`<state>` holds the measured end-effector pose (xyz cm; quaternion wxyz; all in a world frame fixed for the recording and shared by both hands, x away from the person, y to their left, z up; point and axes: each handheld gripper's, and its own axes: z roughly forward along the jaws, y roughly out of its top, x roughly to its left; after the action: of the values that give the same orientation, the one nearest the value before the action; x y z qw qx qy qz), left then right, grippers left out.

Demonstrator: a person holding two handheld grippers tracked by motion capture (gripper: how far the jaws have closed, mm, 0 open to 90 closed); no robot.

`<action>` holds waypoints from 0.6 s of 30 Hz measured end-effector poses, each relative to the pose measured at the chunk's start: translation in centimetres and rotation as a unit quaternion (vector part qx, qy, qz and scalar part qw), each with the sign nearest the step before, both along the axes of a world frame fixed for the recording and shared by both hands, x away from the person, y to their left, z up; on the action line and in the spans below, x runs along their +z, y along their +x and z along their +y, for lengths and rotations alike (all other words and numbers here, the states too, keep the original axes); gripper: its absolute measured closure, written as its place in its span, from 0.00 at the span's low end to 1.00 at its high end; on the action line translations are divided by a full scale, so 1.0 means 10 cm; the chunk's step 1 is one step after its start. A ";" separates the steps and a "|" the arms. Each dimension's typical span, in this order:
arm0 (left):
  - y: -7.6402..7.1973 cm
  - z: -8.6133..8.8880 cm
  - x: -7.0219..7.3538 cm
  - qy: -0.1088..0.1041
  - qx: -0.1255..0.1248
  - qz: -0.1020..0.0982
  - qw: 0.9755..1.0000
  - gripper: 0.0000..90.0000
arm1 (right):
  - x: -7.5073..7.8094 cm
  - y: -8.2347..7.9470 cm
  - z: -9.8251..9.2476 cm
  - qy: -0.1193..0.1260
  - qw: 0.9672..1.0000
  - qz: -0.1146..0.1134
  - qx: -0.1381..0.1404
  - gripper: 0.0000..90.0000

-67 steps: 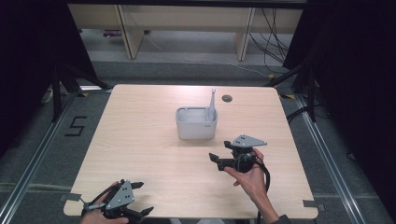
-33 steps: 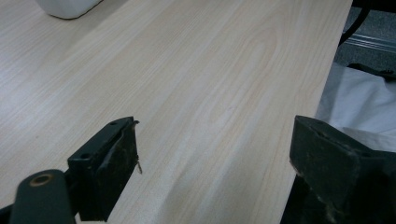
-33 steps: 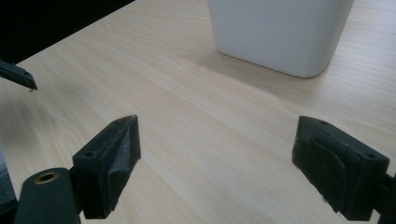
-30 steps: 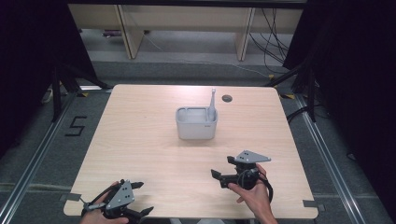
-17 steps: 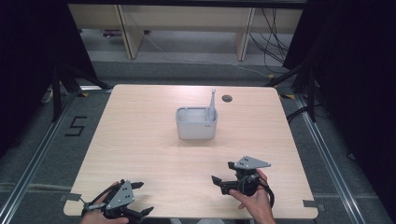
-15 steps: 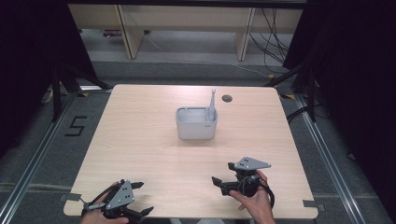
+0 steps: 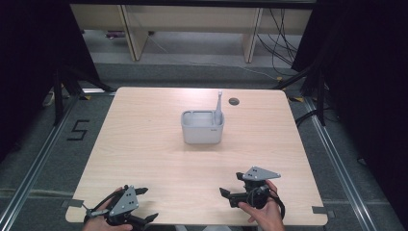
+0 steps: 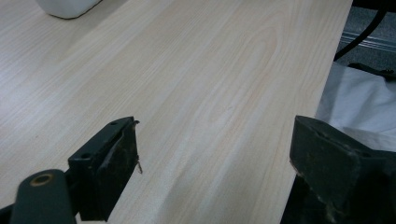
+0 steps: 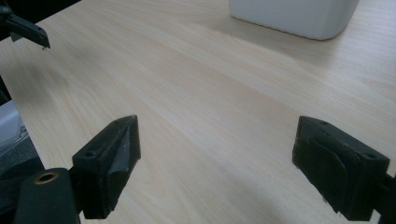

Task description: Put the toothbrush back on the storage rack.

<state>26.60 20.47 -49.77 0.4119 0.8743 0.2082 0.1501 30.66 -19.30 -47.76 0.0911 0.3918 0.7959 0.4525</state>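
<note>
High view: one table (image 7: 159, 159), one white holder (image 7: 202, 129) at its centre, one toothbrush (image 7: 218, 107) standing inside; two grippers at 6 o'clock. Left gripper (image 8: 212, 163) view: jaws apart, empty. Right gripper (image 9: 215, 163) view: jaws apart, holder at 1 o'clock.

A container (image 7: 202, 128) stands on the table (image 7: 144, 144) at about mid-width, nearer the far edge than the near one, with a brush (image 7: 219, 107) upright in its right end. A round hole (image 7: 234, 101) lies in the table behind it to the right, near the far edge. The left gripper (image 7: 144, 204) sits at the near left corner, the right gripper (image 7: 231, 187) by the near edge toward the right, both well apart from the container.
</note>
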 end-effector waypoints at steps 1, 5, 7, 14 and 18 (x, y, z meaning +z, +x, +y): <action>0.00 0.00 0.00 0.000 0.000 0.000 1.000 0.16 | 0.00 0.00 -0.01 -0.005 1.000 -0.004 0.003 0.18; 0.00 0.00 0.00 0.000 0.000 0.000 1.000 0.16 | -0.01 -0.03 -0.03 -0.016 1.000 -0.010 0.001 0.18; 0.00 0.00 0.00 -0.001 0.000 0.000 1.000 0.16 | -0.02 -0.04 -0.04 -0.019 1.000 -0.009 0.005 0.18; 0.00 0.00 0.00 -0.002 0.001 0.001 1.000 0.16 | -0.04 -0.09 -0.05 -0.022 1.000 0.008 0.009 0.18; 0.00 0.00 0.00 -0.002 0.001 0.001 1.000 0.16 | -0.07 -0.11 -0.06 -0.022 1.000 0.010 0.006 0.18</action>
<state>26.57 20.44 -49.81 0.4134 0.8735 0.2092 0.1493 29.51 -19.86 -48.46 0.0889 0.3896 0.8090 0.4310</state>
